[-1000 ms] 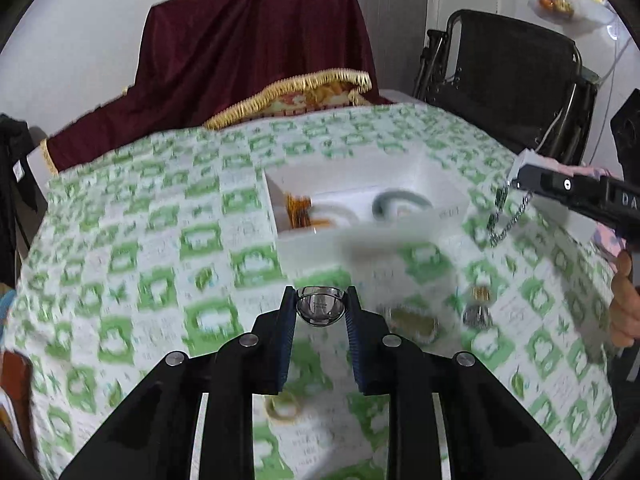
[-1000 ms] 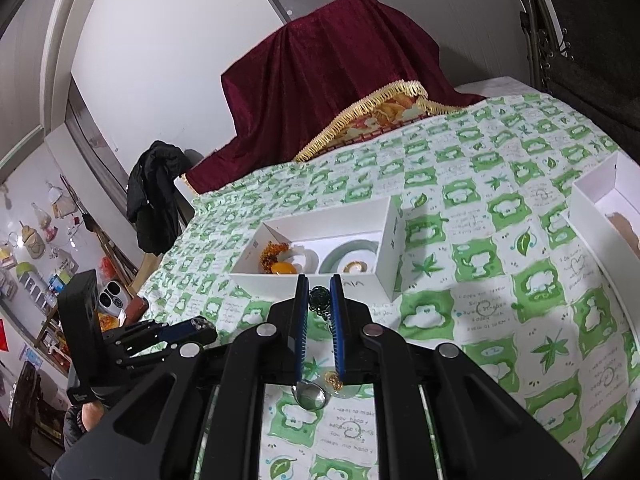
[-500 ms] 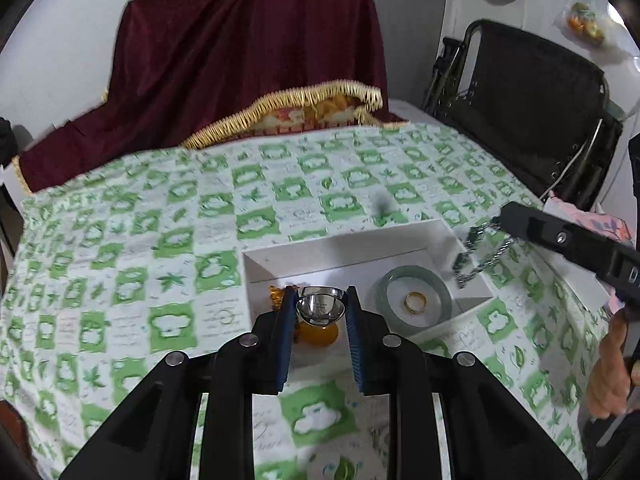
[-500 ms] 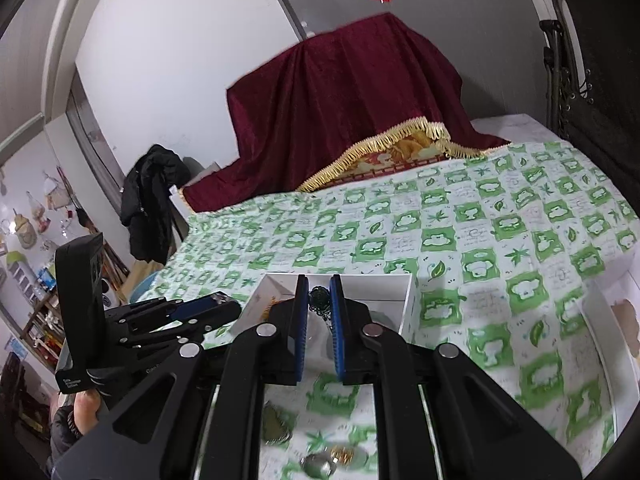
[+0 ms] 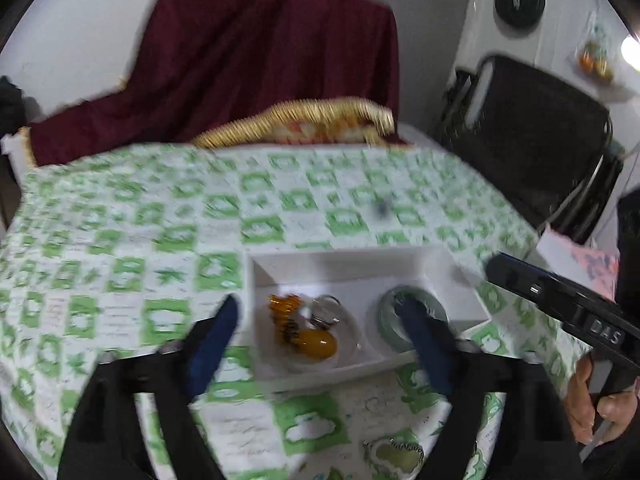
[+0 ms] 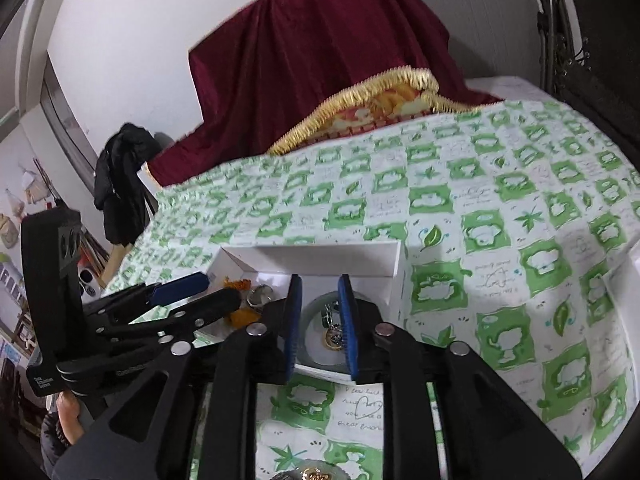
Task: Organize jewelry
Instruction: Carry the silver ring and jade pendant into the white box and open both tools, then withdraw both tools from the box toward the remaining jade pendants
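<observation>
While both jaws are opening, the left gripper [image 5: 320, 336] stands spread wide over the white rectangular cardboard box [image 5: 344, 266] on the green-and-white checked tablecloth [image 5: 120, 240], gripping nothing. A silver ring [image 5: 325, 314] lies at the box's left end beside amber beads [image 5: 298, 330]. The right gripper [image 6: 320, 322], parted slightly, hangs over the pale green jade bangle [image 6: 310, 320] at the right end, a chain [image 6: 329, 314] between its pads.

Maroon cloth [image 5: 256, 60], blk chair [image 5: 536, 136]

Home, patterned tablecloth [image 6: 496, 200], hung coat [image 6: 120, 176]

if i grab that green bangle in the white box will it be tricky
The green bangle looks like a smooth, glossy, rigid ring, so it may slip between pads. It is probably brittle if dropped. Lying flat in the white box, it seems unlikely to roll.
</observation>
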